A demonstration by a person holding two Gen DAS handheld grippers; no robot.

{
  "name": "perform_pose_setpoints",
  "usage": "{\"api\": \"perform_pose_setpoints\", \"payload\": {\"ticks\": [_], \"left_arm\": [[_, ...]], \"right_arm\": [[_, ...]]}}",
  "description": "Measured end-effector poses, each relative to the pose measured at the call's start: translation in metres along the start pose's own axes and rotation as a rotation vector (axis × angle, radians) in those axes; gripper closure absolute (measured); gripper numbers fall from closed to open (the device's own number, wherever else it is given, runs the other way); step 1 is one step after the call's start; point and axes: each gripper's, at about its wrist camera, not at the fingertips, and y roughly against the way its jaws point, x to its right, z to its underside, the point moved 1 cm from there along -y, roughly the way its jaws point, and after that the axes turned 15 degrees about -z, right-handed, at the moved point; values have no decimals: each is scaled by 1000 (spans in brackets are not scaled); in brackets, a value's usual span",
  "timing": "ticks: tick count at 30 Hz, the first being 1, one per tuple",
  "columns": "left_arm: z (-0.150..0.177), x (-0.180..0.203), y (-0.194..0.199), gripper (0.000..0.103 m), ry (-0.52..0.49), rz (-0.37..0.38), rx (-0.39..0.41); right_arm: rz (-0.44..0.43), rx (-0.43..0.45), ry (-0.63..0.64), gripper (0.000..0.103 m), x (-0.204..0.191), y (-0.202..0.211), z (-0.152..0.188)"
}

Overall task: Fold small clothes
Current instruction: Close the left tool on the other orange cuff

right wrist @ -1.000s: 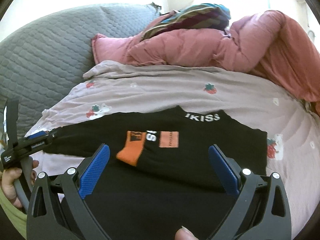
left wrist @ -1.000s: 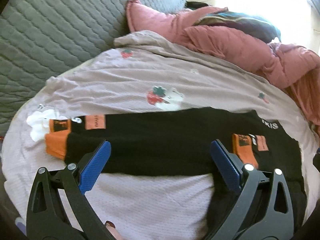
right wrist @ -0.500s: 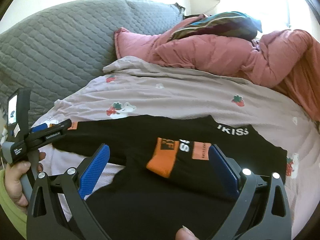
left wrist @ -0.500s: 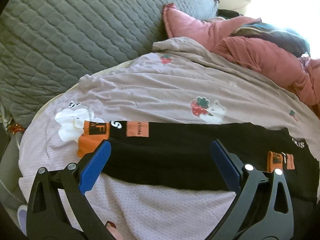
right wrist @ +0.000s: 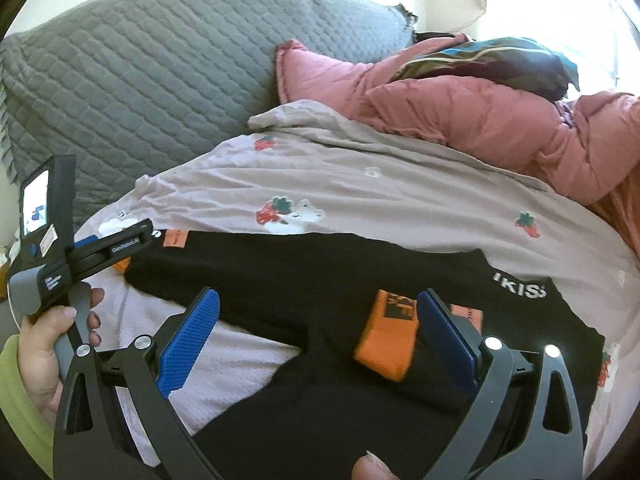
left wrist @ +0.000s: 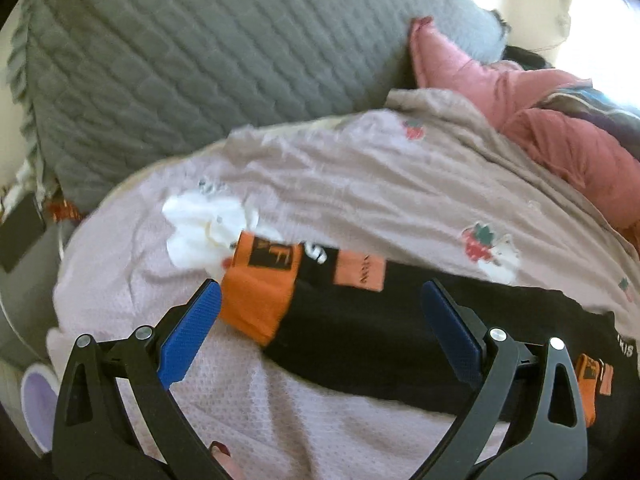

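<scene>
A small black top (right wrist: 328,280) with orange cuffs lies flat on the mauve strawberry-print sheet (right wrist: 360,184). Its right sleeve is folded in, with the orange cuff (right wrist: 386,340) on the chest below white lettering. Its left sleeve (left wrist: 360,320) stretches out, ending in an orange cuff (left wrist: 256,300). My left gripper (left wrist: 320,328) is open and empty, just above that sleeve near the cuff. My right gripper (right wrist: 318,336) is open and empty above the body of the top. The left gripper also shows in the right wrist view (right wrist: 116,246) over the sleeve end.
A grey quilted cushion (left wrist: 192,64) rises behind the sheet. A pink padded jacket (right wrist: 460,112) with a striped cloth (right wrist: 492,60) on it lies at the back right. A white print (left wrist: 204,232) marks the sheet by the left cuff. A phone (left wrist: 20,236) lies far left.
My left gripper has moved left along the outstretched sleeve to its orange cuff. My right gripper has shifted left too. Both stay open. The top has not moved.
</scene>
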Motion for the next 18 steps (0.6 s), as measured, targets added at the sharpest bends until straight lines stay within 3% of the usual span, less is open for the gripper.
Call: {"api": "perform_pose_setpoints", "payload": {"ticks": [7,14,16,18], "left_arm": [[8,-14,-34,10,65,-16,-91],[12,-18,-54,10,99,6,-129],[13,-17,-59,14,106,12,-139],[13,-16,-62,25,104,15,-143]], "right_arm": [[-27,-39,23,5,-12,-27,1],[-35,-64,9,5,-11,-45,8],[-34,-69,-3,5,-8,-48,10],[-31,-70,-15,5,-5,-50,13]]}}
